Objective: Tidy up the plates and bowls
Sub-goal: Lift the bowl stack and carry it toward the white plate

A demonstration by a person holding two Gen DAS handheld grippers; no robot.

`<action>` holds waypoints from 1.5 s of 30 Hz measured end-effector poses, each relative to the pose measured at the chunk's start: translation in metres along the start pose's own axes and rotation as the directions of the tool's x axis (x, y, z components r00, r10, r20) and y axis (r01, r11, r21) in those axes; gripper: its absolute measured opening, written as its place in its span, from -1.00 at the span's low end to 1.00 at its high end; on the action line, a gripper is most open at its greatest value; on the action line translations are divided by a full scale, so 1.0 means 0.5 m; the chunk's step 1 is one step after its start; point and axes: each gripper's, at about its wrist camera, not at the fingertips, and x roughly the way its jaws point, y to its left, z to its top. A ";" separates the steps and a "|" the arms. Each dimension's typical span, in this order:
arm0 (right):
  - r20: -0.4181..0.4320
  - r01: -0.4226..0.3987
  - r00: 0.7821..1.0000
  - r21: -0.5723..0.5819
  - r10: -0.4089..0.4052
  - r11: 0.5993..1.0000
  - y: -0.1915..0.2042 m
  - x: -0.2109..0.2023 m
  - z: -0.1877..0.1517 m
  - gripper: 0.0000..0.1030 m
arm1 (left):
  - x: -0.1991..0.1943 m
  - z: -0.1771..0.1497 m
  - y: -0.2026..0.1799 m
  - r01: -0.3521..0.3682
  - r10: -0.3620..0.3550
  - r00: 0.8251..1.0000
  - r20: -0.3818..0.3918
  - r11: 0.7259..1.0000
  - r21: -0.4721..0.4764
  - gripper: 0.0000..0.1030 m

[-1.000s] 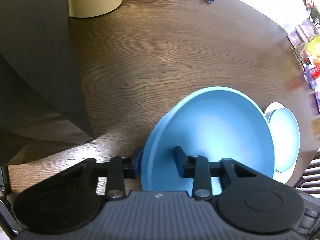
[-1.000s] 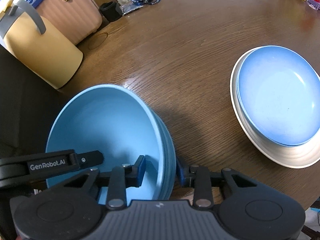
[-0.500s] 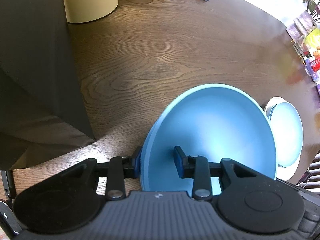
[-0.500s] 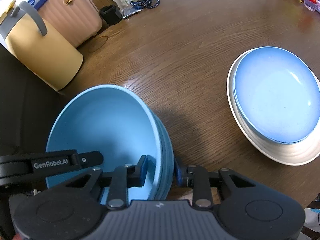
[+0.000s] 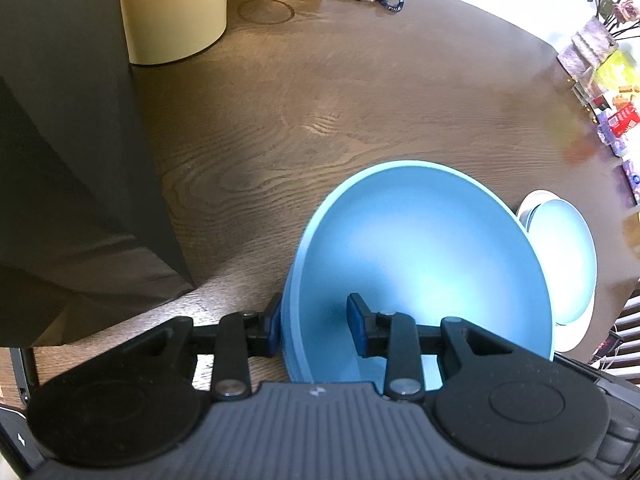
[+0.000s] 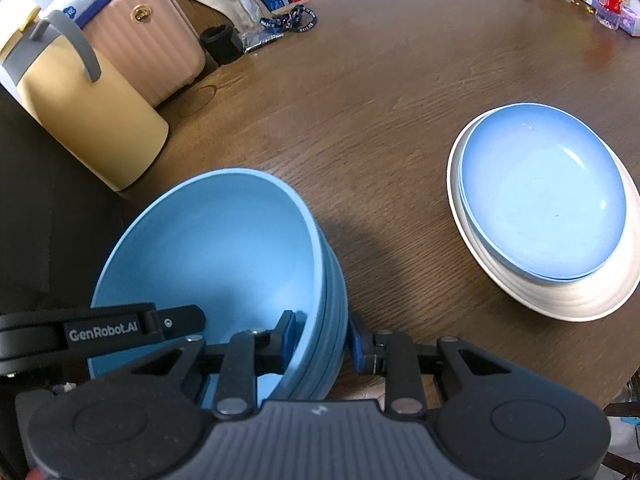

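bowl stack [image 6: 224,248] near rim hidden by gripper bodies, shelf clutter [image 5: 612,116] blurred

White "GenRobot.AI" lettering on the black left gripper [image 6: 120,334], lower left; "POLICE" on the blue lanyard [image 6: 288,20], top centre

Bench [image 6: 400,92]: dark grained wood, slight sheen. Stacked blue bowls [image 6: 224,248]: smooth matt. Blue plate [image 6: 540,196]: glossy. White plate [image 6: 592,296]: ridged rim.

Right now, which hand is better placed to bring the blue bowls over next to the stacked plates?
Right, probably. The right gripper grips the blue bowls on the rim side facing the plates, with bare table between them. The left gripper grips the opposite rim, farther away.
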 end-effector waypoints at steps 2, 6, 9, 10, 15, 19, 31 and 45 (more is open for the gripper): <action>0.009 0.001 1.000 -0.001 -0.001 1.000 0.003 -0.006 -0.003 -0.48 | -0.006 -0.002 0.001 0.003 -0.003 1.000 0.007 1.000 0.003 -0.35; 0.026 0.005 1.000 0.000 -0.005 1.000 0.006 -0.020 -0.009 -0.48 | -0.020 -0.007 0.001 0.010 -0.010 1.000 0.018 1.000 0.012 -0.35; 0.039 0.006 0.999 0.002 -0.006 1.000 0.008 -0.029 -0.014 -0.48 | -0.029 -0.009 0.001 0.014 -0.015 1.000 0.028 1.000 0.018 -0.35; 0.043 0.006 0.999 0.002 -0.006 1.000 0.009 -0.032 -0.015 -0.48 | -0.033 -0.009 0.000 0.015 -0.016 0.999 0.031 1.000 0.018 -0.35; 0.062 -0.001 0.998 0.000 0.001 1.000 0.008 -0.049 -0.021 -0.48 | -0.050 -0.013 -0.005 0.016 -0.017 0.999 0.052 1.000 0.021 -0.35; 0.076 -0.005 0.997 -0.008 0.005 1.000 0.006 -0.062 -0.025 -0.49 | -0.060 -0.018 -0.011 0.015 -0.016 0.998 0.065 1.000 0.019 -0.35; 0.105 -0.024 0.994 -0.014 0.025 1.000 -0.038 -0.104 -0.024 -0.49 | -0.083 -0.031 -0.064 0.009 -0.011 0.995 0.095 1.000 0.020 -0.35; 0.122 -0.039 0.992 -0.015 0.040 0.999 -0.118 -0.137 0.014 -0.49 | -0.084 -0.025 -0.155 0.003 -0.005 0.993 0.115 1.000 0.020 -0.35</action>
